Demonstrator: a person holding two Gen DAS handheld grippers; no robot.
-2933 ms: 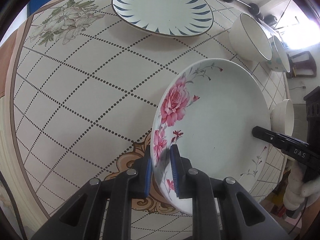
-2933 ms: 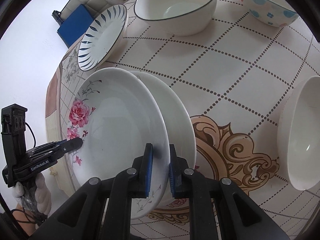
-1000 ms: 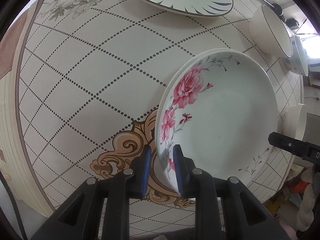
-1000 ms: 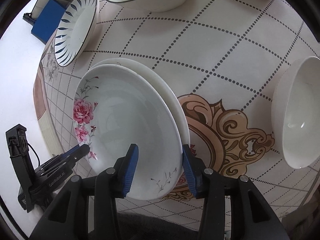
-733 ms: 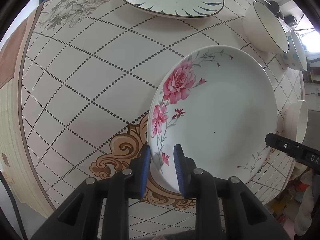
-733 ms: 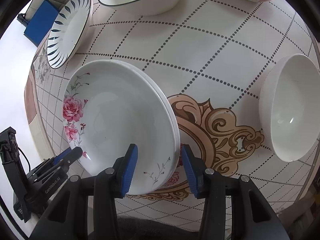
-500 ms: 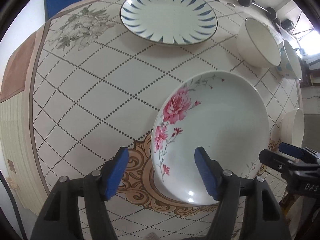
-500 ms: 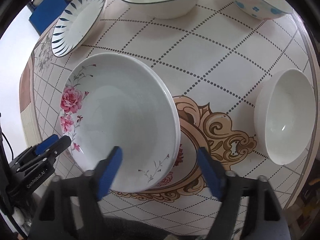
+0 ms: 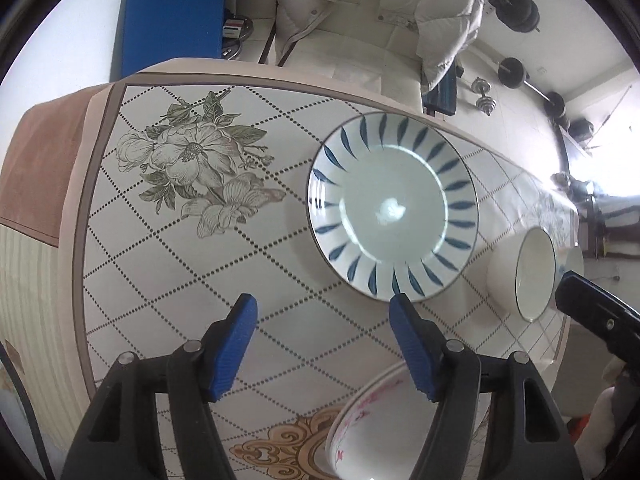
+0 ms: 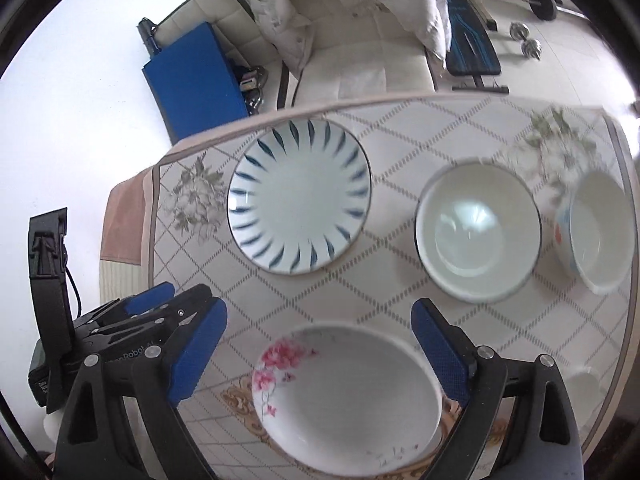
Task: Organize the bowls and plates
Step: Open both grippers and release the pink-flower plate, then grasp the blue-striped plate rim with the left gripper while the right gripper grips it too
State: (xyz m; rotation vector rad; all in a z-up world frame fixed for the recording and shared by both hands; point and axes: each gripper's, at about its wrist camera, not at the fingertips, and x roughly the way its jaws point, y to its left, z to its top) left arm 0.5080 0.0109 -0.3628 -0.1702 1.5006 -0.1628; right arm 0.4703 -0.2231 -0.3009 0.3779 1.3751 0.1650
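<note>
The rose-patterned plate [image 10: 348, 400] lies flat on the table [image 10: 384, 280] over the gold ornament, just below my right gripper [image 10: 320, 308], which is open and empty above it. The plate under it hardly shows. My left gripper [image 9: 323, 304] is open and empty too, over bare cloth, with the rose plate's rim [image 9: 372, 420] low between its fingers. A blue-leaf plate [image 9: 394, 210] [image 10: 298, 196] sits beyond both grippers. To its right stand a dark-rimmed white bowl [image 10: 478, 232] [image 9: 524, 276] and a dotted bowl [image 10: 596, 232]. The left gripper [image 10: 152, 300] shows at the right wrist view's left edge.
A small white bowl [image 10: 584, 384] sits near the table's right edge, partly behind my right finger. Past the far edge are a sofa with a white padded jacket [image 10: 340, 12], a blue mat [image 10: 196, 76] and dumbbells [image 10: 524, 40] on the floor.
Both grippers let go of the rose plate and opened wide. They rose and drew away towards the blue-leaf plate, leaving the rose plate flat on the table.
</note>
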